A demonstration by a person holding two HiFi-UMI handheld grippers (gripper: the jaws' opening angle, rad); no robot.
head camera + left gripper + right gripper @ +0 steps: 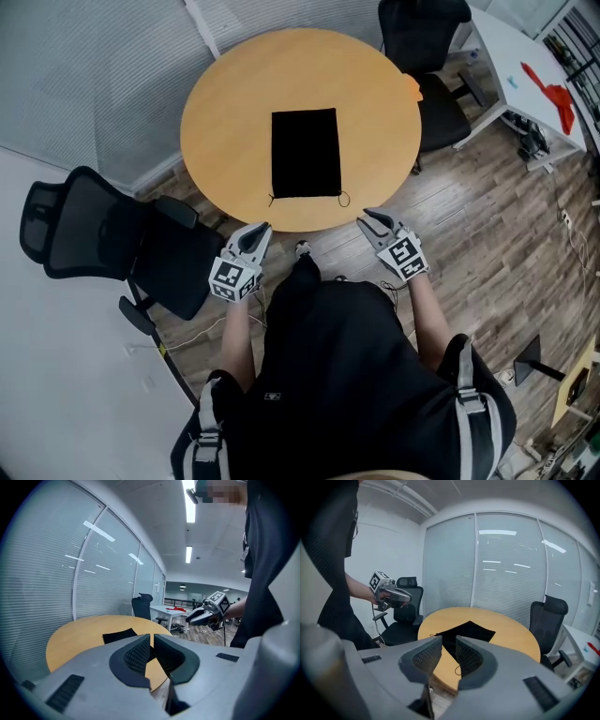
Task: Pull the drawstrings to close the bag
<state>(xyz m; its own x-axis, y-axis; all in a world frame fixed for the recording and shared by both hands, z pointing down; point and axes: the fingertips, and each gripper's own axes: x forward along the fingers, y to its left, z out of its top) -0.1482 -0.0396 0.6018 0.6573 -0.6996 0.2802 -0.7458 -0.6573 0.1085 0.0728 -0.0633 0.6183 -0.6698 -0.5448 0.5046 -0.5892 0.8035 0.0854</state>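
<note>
Round tan wood table point(216, 112), flat black cloth bag point(305, 153) centred, cord loops point(343, 198) toward person for easy reach. L claw point(255, 232) closed, R claw point(373, 221) open; both empty.

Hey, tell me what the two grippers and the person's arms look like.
The left gripper and the right gripper are both grey plastic, each with two pointed jaws lined with dark, finely textured pads. Each carries a white cube printed with black square markers. A thin dark cable hangs from the right one. The person wears a black top that leaves the forearms bare.
</note>
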